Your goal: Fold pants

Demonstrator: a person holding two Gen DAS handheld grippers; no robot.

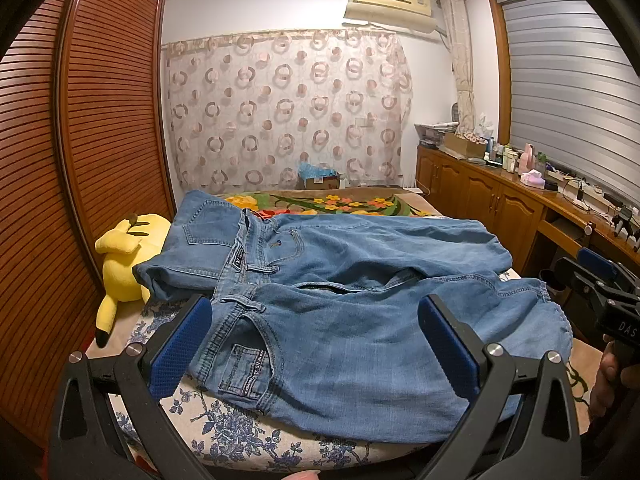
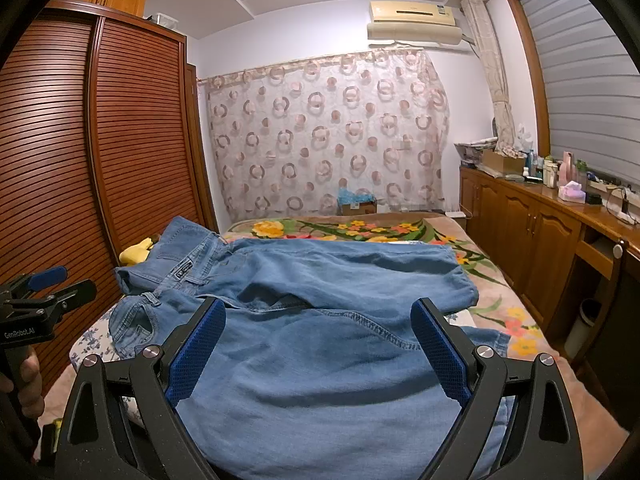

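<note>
Lay spread, unfolded, across the flowered bed [image 1: 248, 436]: light-blue denim pants [image 1: 360, 320], legs side by side; hovered wide apart and empty, both left fingers [image 1: 180, 344] and right fingers [image 2: 196, 356]; folding all ahead.

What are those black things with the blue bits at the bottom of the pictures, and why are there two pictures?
Those are tongs, a grabbing tool that a person holds, one in each hand. Each has a tiny camera looking out between its two fingers, so you get two pictures of the same bedroom. One picture is from the left tongs, the other from the right tongs. The blue bits are grippy pads on the fingers. Both tongs are wide open and hold nothing. On the bed lie blue jeans, spread out, waiting to be folded. A yellow plush toy lies beside them, near the brown wardrobe.
</note>
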